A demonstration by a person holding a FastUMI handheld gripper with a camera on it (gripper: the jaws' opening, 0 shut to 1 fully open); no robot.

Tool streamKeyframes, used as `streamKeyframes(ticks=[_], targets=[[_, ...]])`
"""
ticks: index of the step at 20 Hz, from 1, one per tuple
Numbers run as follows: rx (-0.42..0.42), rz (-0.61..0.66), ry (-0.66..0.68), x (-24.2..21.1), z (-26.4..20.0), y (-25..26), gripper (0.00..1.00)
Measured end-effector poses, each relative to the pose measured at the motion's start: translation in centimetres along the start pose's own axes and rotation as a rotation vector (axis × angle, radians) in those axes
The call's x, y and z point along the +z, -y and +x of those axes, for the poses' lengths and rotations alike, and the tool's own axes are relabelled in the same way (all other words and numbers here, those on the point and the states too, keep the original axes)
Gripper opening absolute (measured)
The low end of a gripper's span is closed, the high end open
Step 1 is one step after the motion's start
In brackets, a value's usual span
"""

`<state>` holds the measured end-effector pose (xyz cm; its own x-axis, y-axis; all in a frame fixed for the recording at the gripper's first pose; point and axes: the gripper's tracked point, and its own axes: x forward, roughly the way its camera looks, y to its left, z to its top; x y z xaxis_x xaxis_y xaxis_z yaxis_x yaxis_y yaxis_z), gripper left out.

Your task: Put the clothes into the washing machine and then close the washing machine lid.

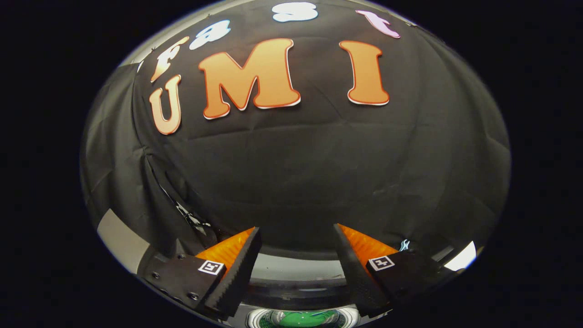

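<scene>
The black cloth wall [296, 182] takes up most of the frame, creased and draped, with a fold running down its lower left part. In the lower left of the frame a pale grey strip [119, 237] shows beside the cloth, and a bright white patch [462, 258] sits at the lower right. Along the bottom centre lies a curved grey and black band, which seems to be the top of the washing machine [296, 273]. Below it, at the very bottom centre, a round opening [301, 319] with a pale ring shows something green inside; whether that is clothing cannot be told. The gripper [297, 234] points at the wall with its 2 fingers [237, 269] spread wide apart, holding nothing. The machine's top band lies between them, and the round opening sits low between their bases.
</scene>
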<state>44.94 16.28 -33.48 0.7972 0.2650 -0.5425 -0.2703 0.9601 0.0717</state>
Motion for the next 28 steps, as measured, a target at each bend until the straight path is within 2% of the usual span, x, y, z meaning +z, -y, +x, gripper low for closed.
streamKeyframes(ticks=[3, 8, 12, 16, 28], targets=[[-0.02, -0.028, -0.007, -0.3, 2.0, 0.7, 0.99], [-0.006, -0.027, -0.026, -0.7, 1.6, 0.4, 1.0], [-0.002, -0.036, -0.031, -1.4, 0.0, 0.4, 1.0], [-0.032, -0.042, 0.03, -1.4, -2.4, 0.6, 1.0], [-0.048, -0.043, 0.062, -5.0, -7.8, 0.3, 1.0]])
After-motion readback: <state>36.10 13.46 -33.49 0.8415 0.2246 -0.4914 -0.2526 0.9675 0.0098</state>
